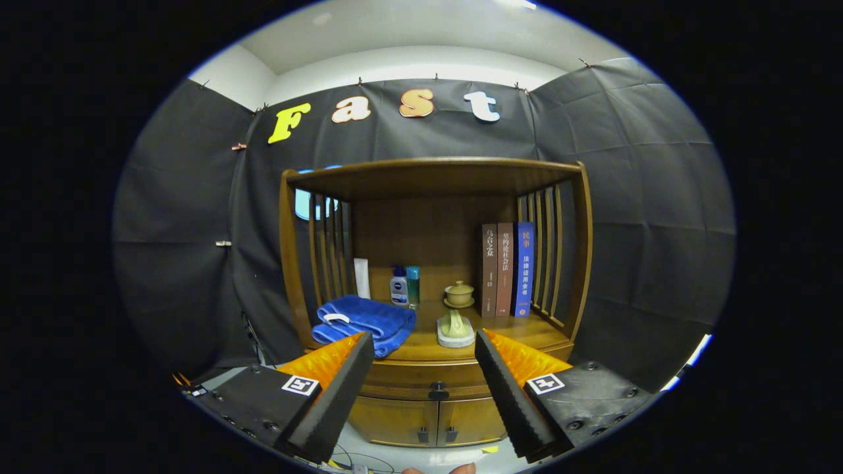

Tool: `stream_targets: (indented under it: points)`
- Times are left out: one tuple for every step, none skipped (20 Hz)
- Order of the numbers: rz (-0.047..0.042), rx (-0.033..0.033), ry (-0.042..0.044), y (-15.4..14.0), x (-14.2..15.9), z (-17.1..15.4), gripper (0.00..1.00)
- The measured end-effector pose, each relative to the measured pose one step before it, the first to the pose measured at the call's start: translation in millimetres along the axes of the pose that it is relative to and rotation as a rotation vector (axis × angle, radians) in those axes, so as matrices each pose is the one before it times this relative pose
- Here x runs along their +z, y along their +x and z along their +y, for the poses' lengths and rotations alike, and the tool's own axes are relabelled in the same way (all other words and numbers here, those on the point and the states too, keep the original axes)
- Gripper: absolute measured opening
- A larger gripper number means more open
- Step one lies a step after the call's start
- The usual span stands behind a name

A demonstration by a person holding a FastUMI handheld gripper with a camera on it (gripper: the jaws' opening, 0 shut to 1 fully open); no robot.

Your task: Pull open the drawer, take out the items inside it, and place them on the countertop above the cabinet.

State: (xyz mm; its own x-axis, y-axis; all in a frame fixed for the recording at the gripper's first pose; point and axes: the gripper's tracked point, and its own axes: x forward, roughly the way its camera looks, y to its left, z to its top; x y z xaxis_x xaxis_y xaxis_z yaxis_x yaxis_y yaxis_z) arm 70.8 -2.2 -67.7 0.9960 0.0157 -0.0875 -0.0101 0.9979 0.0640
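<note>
Gripper [421, 375]: jaws spread wide, holding nothing, facing the cabinet's shut drawer [431, 378], its dark knob [438, 392] between them. Worktop [527, 332] above drawer: blue towel [365, 322], bottles [405, 286], three books [507, 270], lidded cup [459, 293], possibly a ceramic piece [455, 327].

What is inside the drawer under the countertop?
Nothing can be seen: the drawer is closed, so its front hides the contents. The open gripper is before it, touching nothing.

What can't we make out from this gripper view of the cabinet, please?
- Drawer contents: it is shut, its front hides them.
- Drawer ends: behind the gripper fingers, which stand open.
- Space behind the two lower doors: shut.
- Towel near corner: covered by one finger.
- Bottle type: too small.
</note>
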Motion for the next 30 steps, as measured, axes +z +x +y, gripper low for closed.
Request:
stream_targets:
  points:
    - [-0.00787, -0.00185, 0.00301, -7.82, 8.05, -0.14, 0.99]
    - [-0.01254, 0.00077, -0.00252, -6.8, 8.24, -0.27, 0.99]
    - [-0.0107, -0.00352, -0.00909, -6.22, 7.17, -1.16, 0.98]
    - [-0.00308, -0.00563, -0.01044, -4.81, 4.3, -2.54, 0.98]
    - [-0.00086, -0.00456, -0.00678, -4.89, 2.17, -1.87, 0.98]
    - [0.00074, -0.00196, 0.00082, -3.74, 1.5, -0.43, 0.98]
    - [-0.00243, 0.00391, 0.00612, -3.21, 1.04, 0.62, 0.98]
    - [-0.00064, 0.00236, 0.00608, -1.86, 0.91, 0.55, 0.99]
    - [-0.00076, -0.00101, 0.00499, -1.82, -0.4, -2.14, 0.98]
    - [-0.00302, -0.00129, 0.00211, -1.27, 0.92, -1.89, 0.98]
    - [0.00209, -0.00082, 0.00169, -1.26, -0.11, -1.28, 0.98]
    - [0.00137, 0.004, 0.00161, -1.32, 0.09, 0.36, 0.98]
    - [-0.00109, -0.00154, 0.00348, 0.0, -0.01, -0.58, 0.98]
    - [-0.00717, -0.0037, 0.0046, -0.3, 1.14, -2.03, 0.98]
    - [-0.00792, -0.00946, 0.00391, 0.47, 1.82, -2.85, 0.98]
    - [-0.00552, -0.00345, 0.00286, -0.1, 0.82, -1.56, 0.98]
    - [0.00082, -0.0027, -0.00095, -0.78, -0.3, 0.11, 0.98]
    - [-0.00132, 0.00045, -0.00128, -0.84, 0.41, -1.02, 0.98]
    - [-0.00086, 0.00079, -0.00209, 1.12, 0.32, 0.86, 0.98]
    - [0.00166, -0.00028, -0.00348, -0.6, -0.55, -0.34, 0.99]
    - [-0.00185, 0.00037, -0.00303, -0.45, 0.82, 0.24, 0.98]
    - [-0.00091, 0.00041, -0.00196, -0.33, 0.43, 0.38, 0.98]
    - [-0.00063, 0.00417, 0.00023, 0.43, -0.82, 2.06, 0.98]
    - [-0.00082, 0.00319, 0.0042, 0.54, -1.19, 1.57, 0.98]
    - [0.00009, 0.00034, 0.00438, -0.16, -0.66, 0.98, 0.98]
    - [-0.00078, 0.00326, 0.00332, 0.01, -0.26, 0.64, 0.98]
    - [0.00149, 0.00058, 0.00017, 0.04, 0.01, 0.82, 0.98]
    - [0.0009, 0.00147, -0.00245, 0.0, -0.38, 0.15, 0.99]
    - [-0.00077, 0.00089, -0.00315, 0.17, 0.14, 0.75, 0.99]
    - [-0.00153, -0.00083, -0.00233, 0.38, 0.38, -0.23, 0.99]
